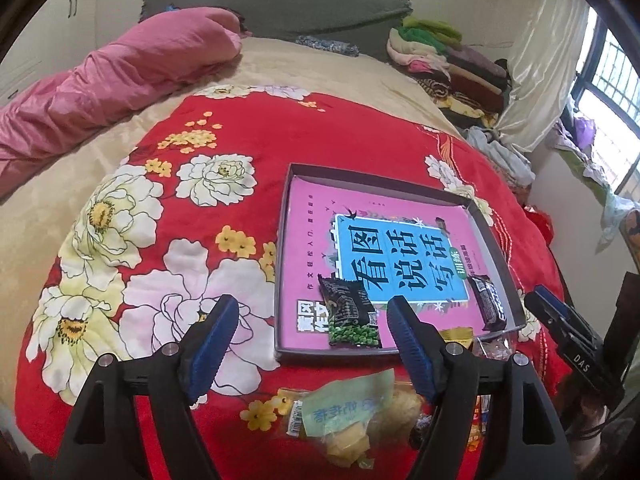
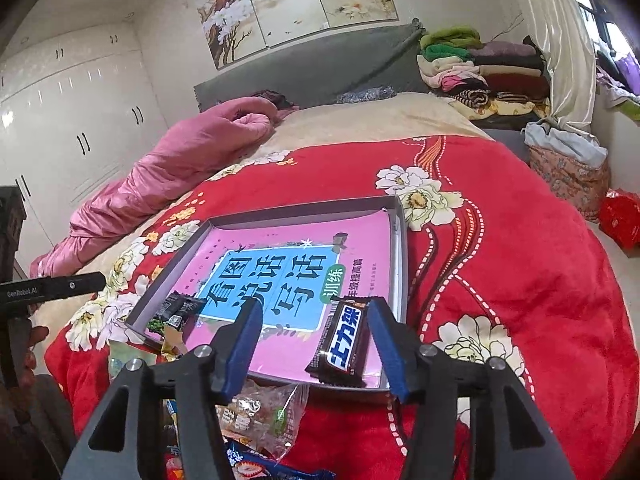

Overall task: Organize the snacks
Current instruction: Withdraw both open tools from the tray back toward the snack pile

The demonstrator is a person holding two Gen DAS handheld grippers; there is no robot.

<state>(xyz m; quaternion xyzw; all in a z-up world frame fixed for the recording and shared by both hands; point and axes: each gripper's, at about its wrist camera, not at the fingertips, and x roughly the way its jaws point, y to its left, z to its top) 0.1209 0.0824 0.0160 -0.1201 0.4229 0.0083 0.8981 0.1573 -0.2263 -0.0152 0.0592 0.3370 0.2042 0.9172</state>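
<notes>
We judged the loose green packet [image 1: 349, 400] lay just ahead of our spread, empty left gripper [image 1: 312, 344], nearer it than our spread, empty right gripper [image 2: 316, 344], its long axis crosswise.

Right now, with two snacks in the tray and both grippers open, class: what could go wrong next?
1. The chocolate bar lies at the tray's near edge, partly over it as seen; a nudge from the right gripper could tip it out.
2. The tray sits on a soft quilt; pressing down may tilt it and slide the green packet.
3. The loose snacks below the left gripper overlap, so two might be grabbed together.
</notes>
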